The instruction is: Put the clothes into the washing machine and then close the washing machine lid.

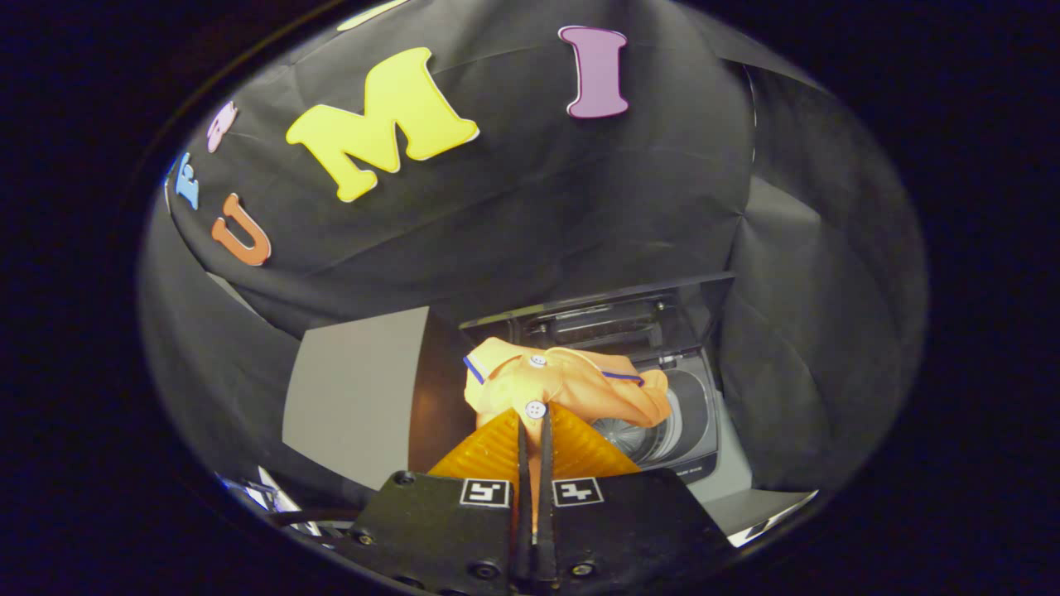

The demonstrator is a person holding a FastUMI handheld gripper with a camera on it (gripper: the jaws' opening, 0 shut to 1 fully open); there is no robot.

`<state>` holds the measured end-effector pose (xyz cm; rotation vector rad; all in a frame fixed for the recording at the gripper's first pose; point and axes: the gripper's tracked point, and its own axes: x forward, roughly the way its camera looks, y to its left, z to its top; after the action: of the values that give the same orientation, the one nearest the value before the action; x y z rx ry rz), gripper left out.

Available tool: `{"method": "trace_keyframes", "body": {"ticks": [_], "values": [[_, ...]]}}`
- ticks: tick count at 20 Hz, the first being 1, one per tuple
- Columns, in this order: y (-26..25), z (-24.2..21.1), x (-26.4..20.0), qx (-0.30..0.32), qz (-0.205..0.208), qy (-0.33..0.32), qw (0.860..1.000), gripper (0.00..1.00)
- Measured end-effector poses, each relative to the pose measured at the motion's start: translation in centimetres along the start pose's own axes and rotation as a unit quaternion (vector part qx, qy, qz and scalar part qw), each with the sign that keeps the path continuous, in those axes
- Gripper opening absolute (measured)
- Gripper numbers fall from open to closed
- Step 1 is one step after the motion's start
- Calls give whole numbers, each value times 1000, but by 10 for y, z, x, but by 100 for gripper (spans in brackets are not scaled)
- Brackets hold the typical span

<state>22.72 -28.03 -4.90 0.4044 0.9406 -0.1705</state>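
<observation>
Grey panel [356, 397] off to the left, beside the machine. Hand-held gripper [534, 424] clamped tight on an orange shirt [563, 385], fingers nearly together with a fold of cloth pinched between them just below a white button [535, 409]. Shirt bunched ahead of the fingers, hanging over the open washing machine [687, 430]. Drum [629, 434] visible under the cloth to the right, raised lid [613, 319] standing behind it.
</observation>
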Motion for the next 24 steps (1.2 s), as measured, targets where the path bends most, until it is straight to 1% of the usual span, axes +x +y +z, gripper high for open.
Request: {"method": "trace_keyframes", "body": {"ticks": [5, 10, 14, 17, 24], "values": [[-35, 6, 15, 0, -20, 4, 1000, 6], [-57, -1, 41, 2, -22, 26, 999, 6], [-64, -12, 68, 6, -21, 49, 999, 6], [-69, -22, 91, -3, -26, 63, 998, 6], [-82, -47, 134, 11, -39, 90, 995, 6]]}}
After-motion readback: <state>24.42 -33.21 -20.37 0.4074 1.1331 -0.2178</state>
